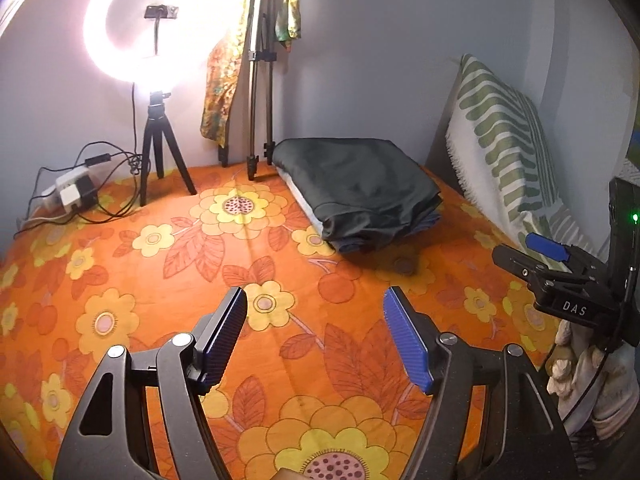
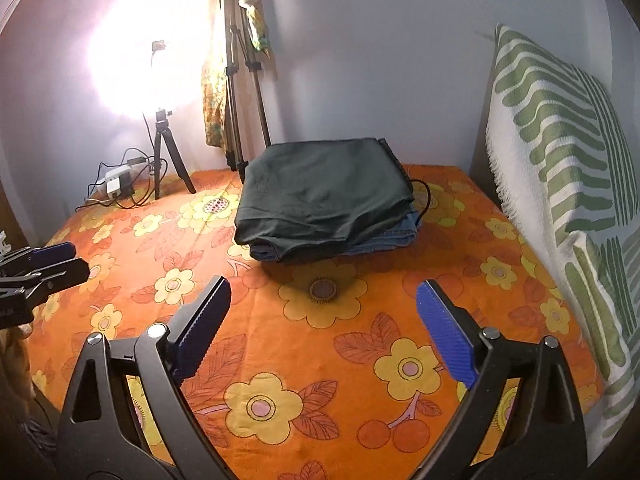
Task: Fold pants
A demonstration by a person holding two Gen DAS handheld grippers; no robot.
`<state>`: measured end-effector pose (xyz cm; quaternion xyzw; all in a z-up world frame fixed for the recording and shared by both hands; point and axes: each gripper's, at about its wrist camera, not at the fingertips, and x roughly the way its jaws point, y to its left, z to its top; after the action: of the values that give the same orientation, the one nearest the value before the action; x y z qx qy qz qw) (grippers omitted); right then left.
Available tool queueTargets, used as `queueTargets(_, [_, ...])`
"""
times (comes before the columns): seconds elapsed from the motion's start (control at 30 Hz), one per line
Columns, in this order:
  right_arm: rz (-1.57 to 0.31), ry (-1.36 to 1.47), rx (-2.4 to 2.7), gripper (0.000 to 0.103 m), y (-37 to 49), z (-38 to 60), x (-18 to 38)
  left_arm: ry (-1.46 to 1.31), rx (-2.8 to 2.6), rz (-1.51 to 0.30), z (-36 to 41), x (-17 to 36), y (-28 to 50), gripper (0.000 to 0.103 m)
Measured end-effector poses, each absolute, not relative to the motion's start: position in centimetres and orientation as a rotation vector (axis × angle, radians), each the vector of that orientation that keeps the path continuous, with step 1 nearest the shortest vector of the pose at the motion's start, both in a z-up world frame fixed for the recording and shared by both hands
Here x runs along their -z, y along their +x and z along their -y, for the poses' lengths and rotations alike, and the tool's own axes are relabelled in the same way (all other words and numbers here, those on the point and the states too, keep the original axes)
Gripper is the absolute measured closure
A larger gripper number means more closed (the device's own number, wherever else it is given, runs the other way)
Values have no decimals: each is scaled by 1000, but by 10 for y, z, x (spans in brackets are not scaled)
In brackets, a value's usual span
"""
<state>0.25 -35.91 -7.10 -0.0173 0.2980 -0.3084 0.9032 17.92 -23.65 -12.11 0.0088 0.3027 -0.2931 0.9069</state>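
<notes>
On the bed's floral sheet (image 2: pixel 320 360), folded dark pants (image 2: pixel 324 196) crown a stack at twelve o'clock; left tongs (image 1: pixel 316 312) and right tongs (image 2: pixel 324 300) hang spread, empty; withdraw without nudging the stack.

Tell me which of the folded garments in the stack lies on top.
The dark green garment lies on top, draped over the blue denim one, which peeks out beneath it at the stack's front and right edges on the orange floral sheet.
</notes>
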Motion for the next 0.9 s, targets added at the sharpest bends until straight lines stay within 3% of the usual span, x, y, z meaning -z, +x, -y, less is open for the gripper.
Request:
queueTargets(0.1, [-621,-21,625,0,9,363,77,46,590,-616,241,124,177,32])
queueTargets(0.9, [-627,-36,618,0,24,362,85,74,573,-636,249,128,177,32])
